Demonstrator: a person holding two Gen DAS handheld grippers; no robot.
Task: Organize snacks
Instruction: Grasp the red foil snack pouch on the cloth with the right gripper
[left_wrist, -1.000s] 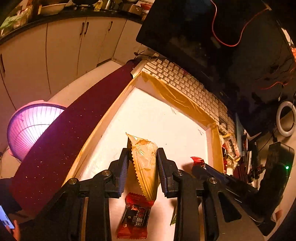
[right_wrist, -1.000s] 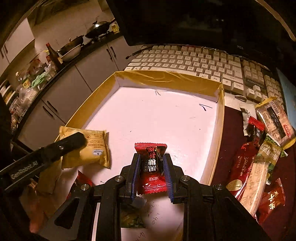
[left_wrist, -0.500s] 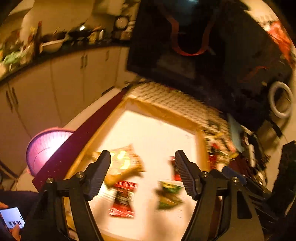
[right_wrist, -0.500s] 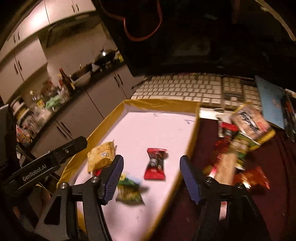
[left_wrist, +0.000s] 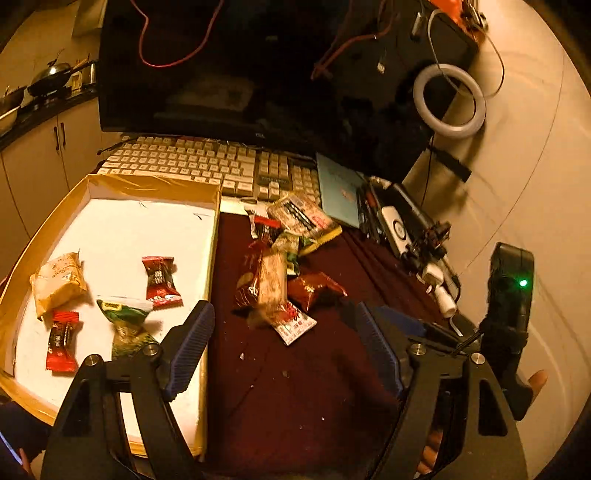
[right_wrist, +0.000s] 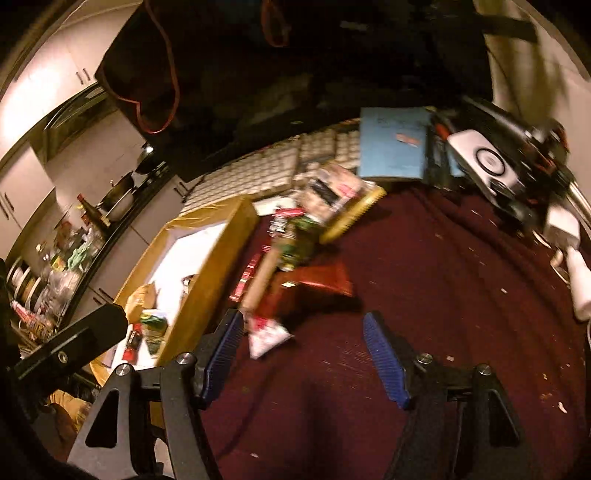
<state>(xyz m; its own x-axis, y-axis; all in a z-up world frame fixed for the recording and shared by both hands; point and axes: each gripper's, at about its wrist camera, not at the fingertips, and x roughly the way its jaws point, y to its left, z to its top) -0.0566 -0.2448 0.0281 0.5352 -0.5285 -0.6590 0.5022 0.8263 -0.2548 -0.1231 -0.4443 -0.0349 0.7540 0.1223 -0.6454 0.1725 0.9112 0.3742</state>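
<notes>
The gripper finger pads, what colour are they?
Blue, ribbed pads on black gripper arms; clearest in the right wrist view.

A keyboard (left_wrist: 207, 166) lies below a dark monitor (left_wrist: 229, 70).

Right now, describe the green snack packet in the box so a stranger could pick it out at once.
Find the shallow yellow-walled box with the white floor, left of the dark red cloth. Four snacks lie in it, toward its near end. The green packet is nearest the open left gripper, between two red candies; it is the only green wrapper, with a white top edge.
</notes>
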